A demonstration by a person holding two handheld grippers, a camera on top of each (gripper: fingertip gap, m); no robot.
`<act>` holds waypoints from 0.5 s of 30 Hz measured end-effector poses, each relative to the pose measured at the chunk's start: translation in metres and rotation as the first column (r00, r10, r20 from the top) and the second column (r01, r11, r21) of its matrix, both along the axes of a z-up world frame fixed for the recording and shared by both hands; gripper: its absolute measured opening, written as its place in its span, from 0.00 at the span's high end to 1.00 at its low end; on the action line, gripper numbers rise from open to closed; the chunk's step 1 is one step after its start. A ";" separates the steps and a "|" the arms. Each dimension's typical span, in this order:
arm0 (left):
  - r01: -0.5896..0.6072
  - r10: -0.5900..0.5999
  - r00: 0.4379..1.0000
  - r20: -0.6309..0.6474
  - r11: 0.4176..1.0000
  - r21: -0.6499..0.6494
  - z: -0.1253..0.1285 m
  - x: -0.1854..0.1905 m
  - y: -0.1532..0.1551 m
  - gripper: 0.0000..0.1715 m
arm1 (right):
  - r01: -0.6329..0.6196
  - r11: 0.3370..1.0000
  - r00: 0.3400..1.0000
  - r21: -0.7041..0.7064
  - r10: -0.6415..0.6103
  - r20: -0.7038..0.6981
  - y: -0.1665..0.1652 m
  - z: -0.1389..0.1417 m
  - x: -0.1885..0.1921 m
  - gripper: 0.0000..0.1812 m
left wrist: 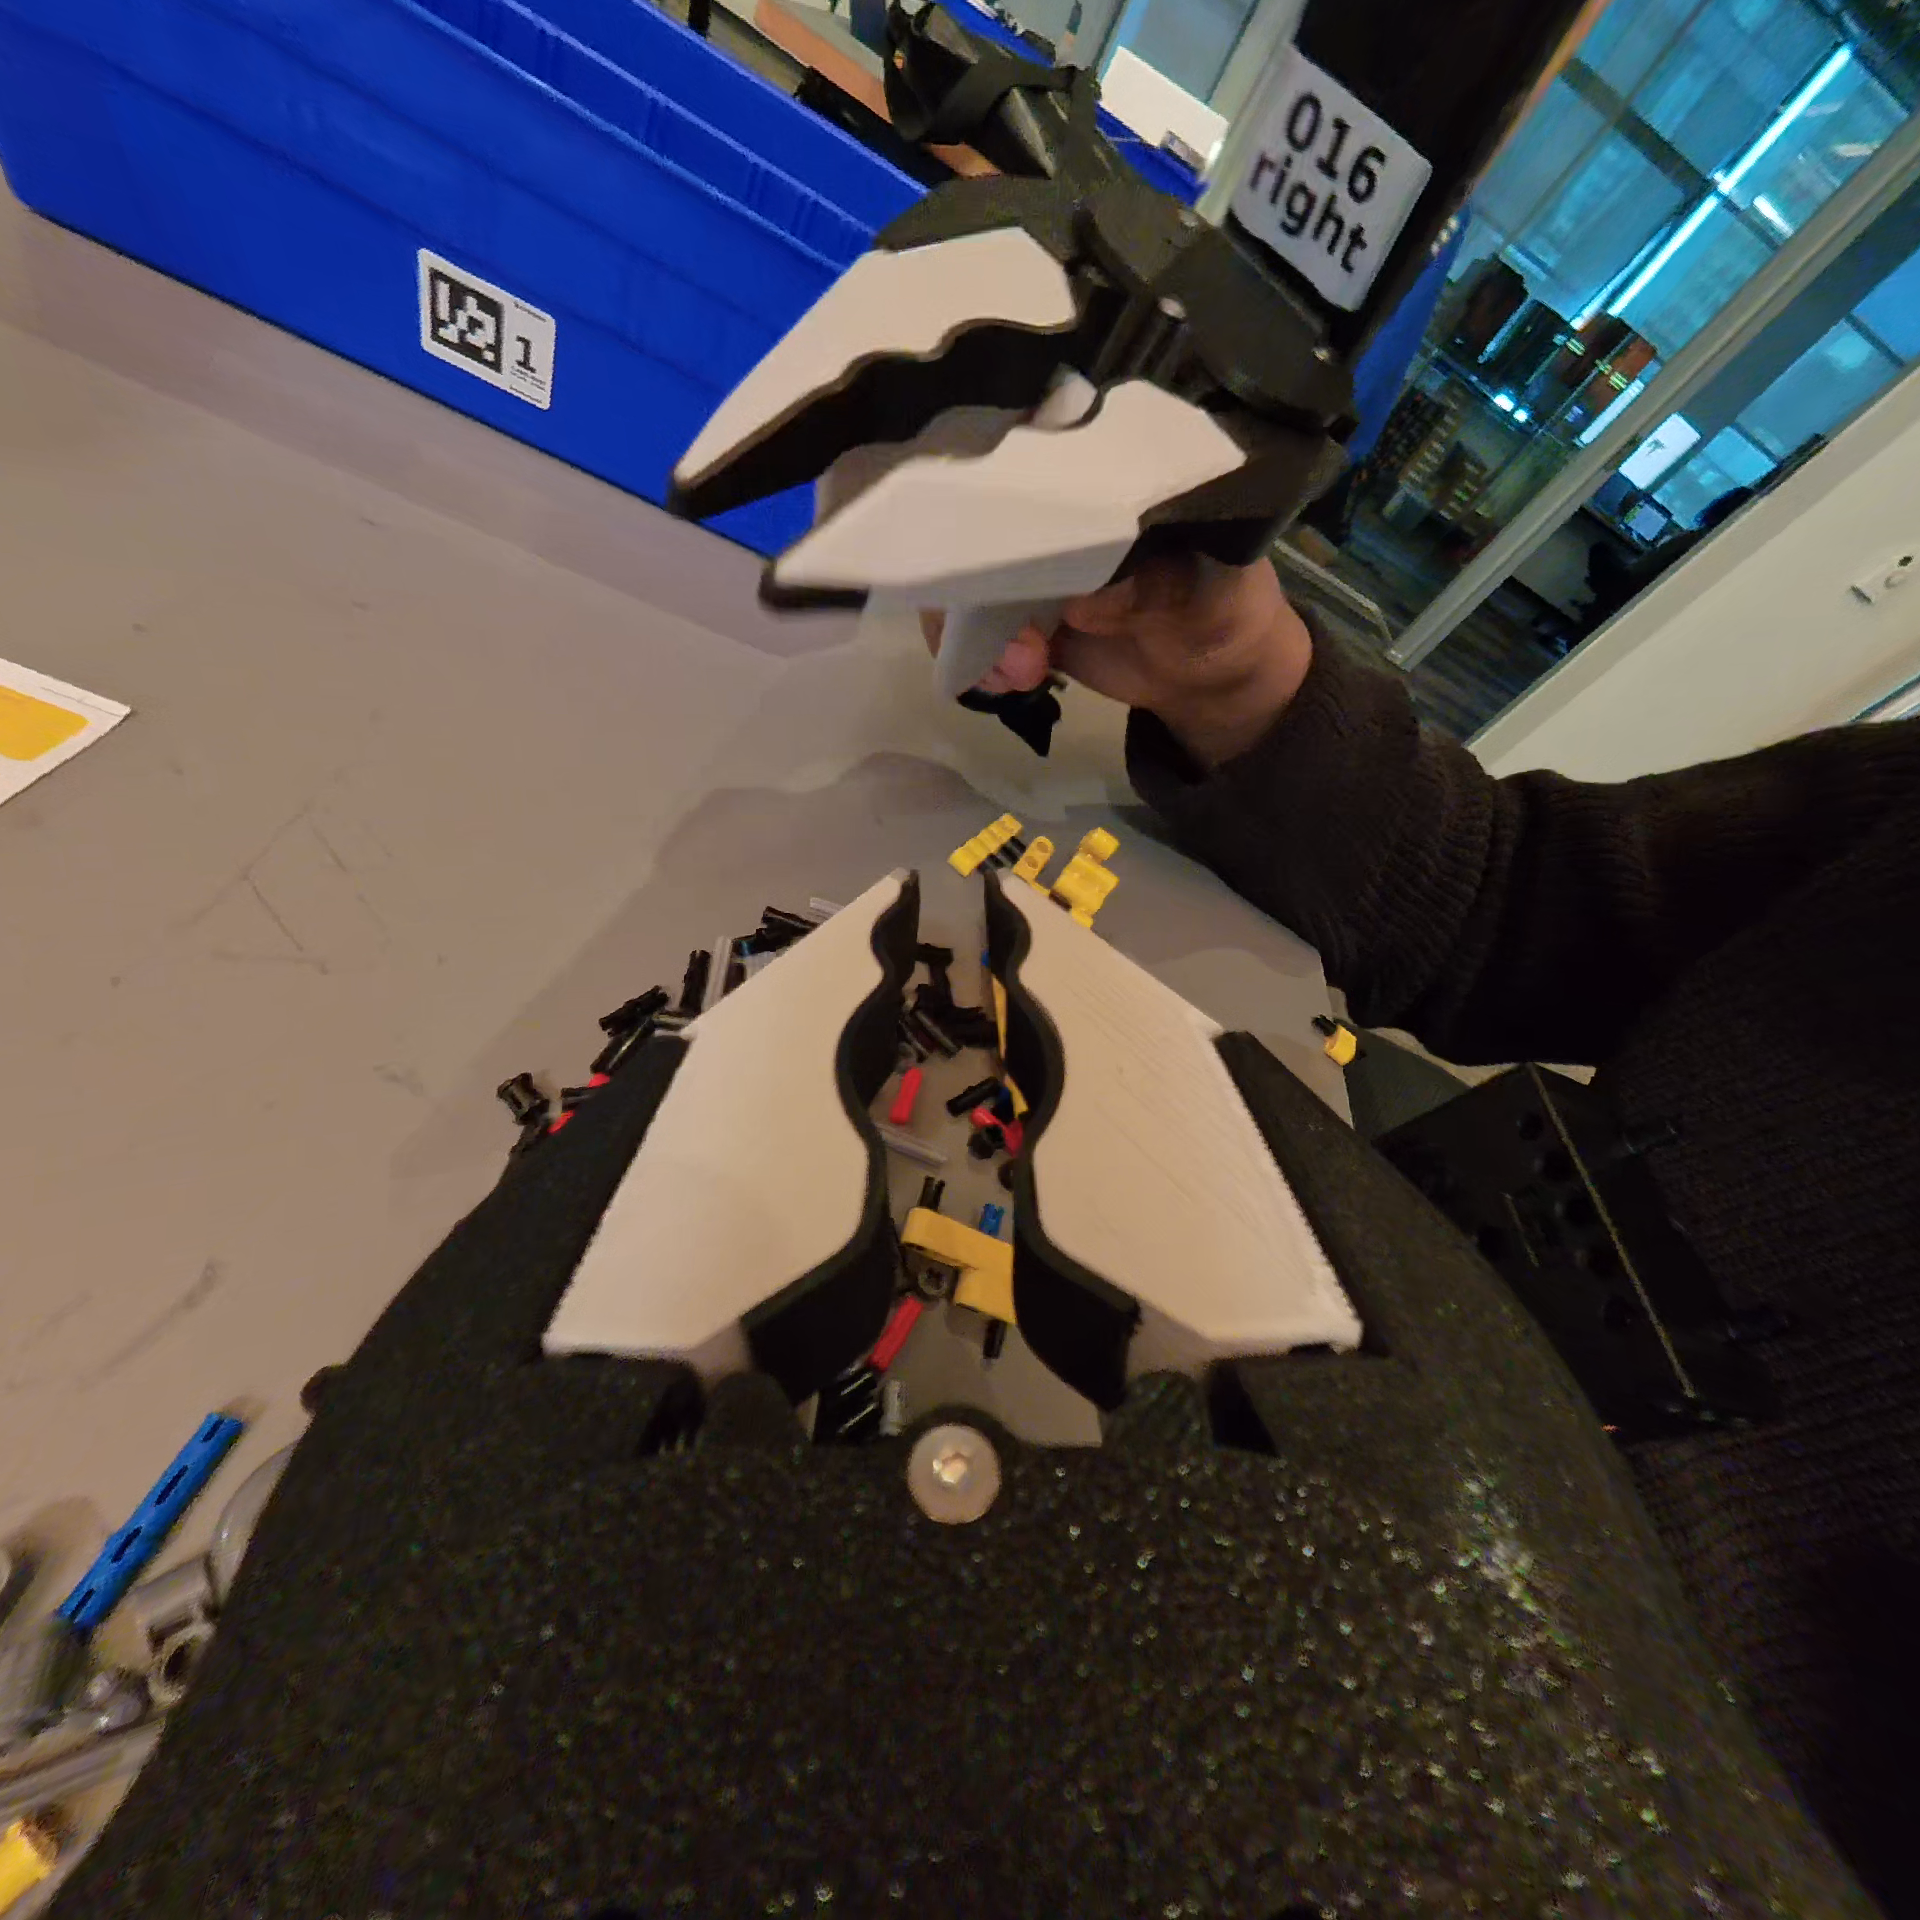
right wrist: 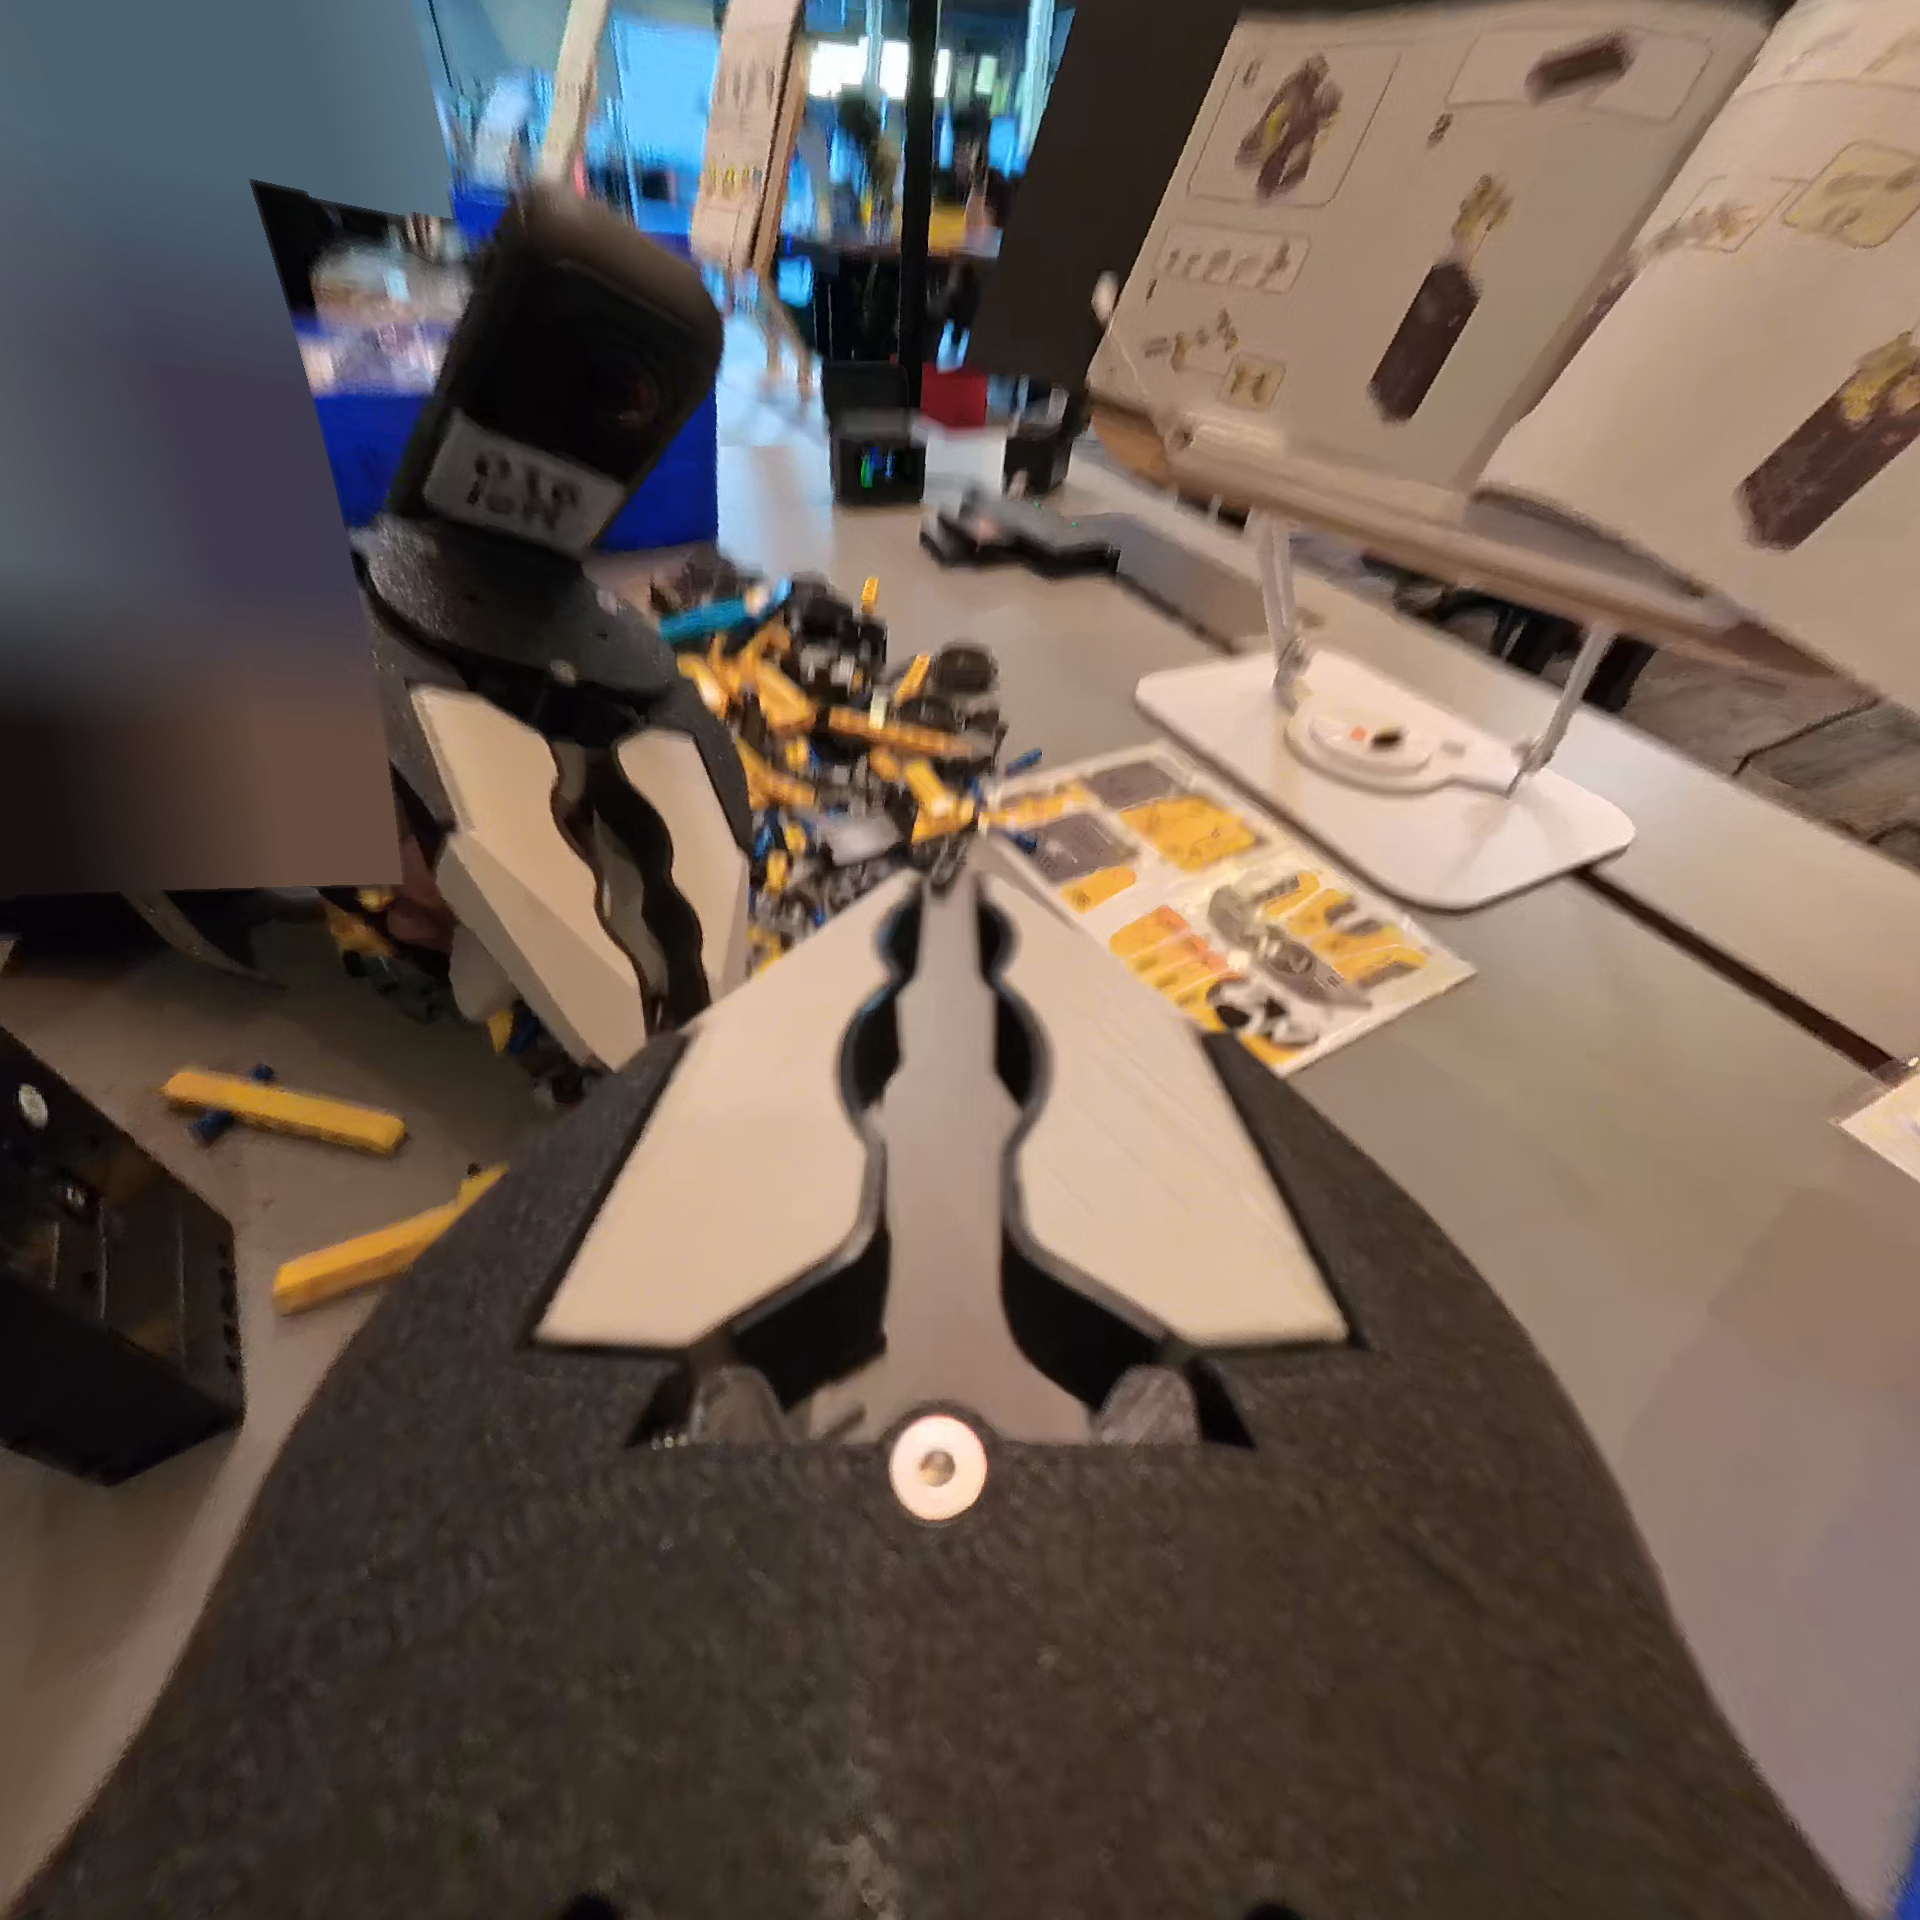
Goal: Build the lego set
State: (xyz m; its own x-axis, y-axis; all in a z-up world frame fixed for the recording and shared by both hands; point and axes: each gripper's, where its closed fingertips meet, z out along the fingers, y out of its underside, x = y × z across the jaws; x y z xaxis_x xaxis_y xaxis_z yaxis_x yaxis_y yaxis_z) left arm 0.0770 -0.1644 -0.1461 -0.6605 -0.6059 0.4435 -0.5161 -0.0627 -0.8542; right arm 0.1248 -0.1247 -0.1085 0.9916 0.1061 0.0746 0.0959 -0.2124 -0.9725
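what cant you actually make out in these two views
- Left wrist view: the left tongs cover much of the small loose pieces on the grey table; only those in the gap show.
- Left wrist view: the blue beam and grey parts near it are blurred and cut by the frame edge.
- Right wrist view: the pile of yellow and black pieces is motion-blurred.
- Right wrist view: the booklet on its stand is blurred and cut by the frame edge.

Even, soft indoor light fills both views, with cool blue-white brightness from windows far beyond the tongs. Under the left gripper (left wrist: 951,883) soft shadows lie on the grey table (left wrist: 312,883). The left wrist view is mostly sharp; the right wrist view is blurred throughout. Wide-angle distortion bends the edges.
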 end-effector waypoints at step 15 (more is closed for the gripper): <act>0.031 -0.050 0.991 0.123 0.988 0.152 0.000 -0.006 -0.013 0.87 | 0.022 1.000 1.000 -0.017 -0.022 0.019 -0.006 -0.006 0.001 0.79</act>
State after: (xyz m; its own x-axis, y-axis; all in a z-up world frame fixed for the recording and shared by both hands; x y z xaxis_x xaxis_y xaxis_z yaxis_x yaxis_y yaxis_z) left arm 0.0708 -0.1775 -0.1465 -0.7305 -0.6306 0.2620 -0.4034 0.0889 -0.9107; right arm 0.1258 -0.1307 -0.1141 0.9921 0.0859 0.0920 0.1096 -0.2310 -0.9668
